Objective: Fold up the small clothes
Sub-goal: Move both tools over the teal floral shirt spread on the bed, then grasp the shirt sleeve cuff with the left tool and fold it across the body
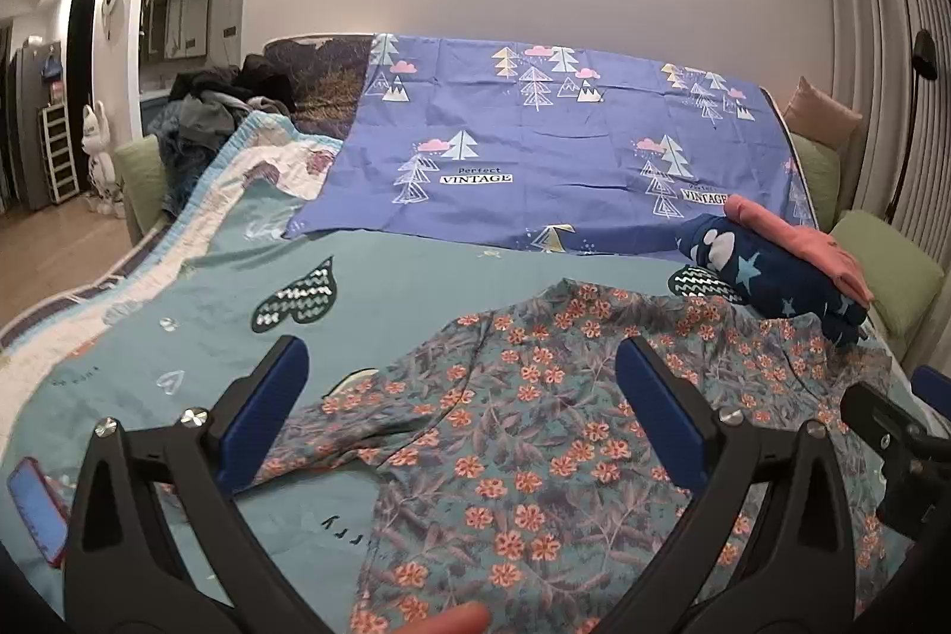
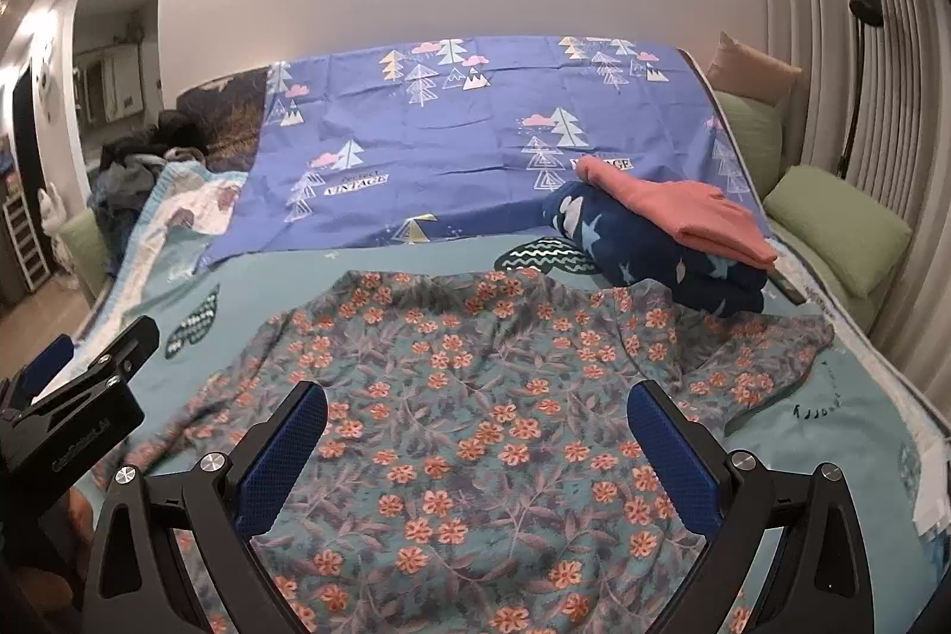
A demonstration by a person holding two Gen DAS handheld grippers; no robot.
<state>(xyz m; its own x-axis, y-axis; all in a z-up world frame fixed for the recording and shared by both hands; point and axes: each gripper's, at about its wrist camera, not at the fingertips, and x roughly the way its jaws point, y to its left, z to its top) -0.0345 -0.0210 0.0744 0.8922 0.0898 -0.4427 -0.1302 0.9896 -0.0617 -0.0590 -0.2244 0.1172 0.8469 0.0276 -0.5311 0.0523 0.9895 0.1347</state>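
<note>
Floral shirt [image 2: 475, 396] spread flat under my two tools. Left gripper [image 1: 460, 408] and right gripper [image 2: 475, 450] both spread wide, holding nothing. Folded clothes pile [image 2: 671, 242] ahead right, touching shirt's far edge. Phone [image 1: 35, 512] beside left tool.

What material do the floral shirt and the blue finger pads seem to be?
Floral shirt: thin woven fabric, likely cotton, matte; it lies flat with soft wrinkles. Finger pads: probably rubber or plastic, matte blue, with a fine dotted grip texture. Neither can be confirmed from the look alone.

Right tool [image 2: 475, 447] spread wide over floral shirt [image 2: 469, 372]
</note>
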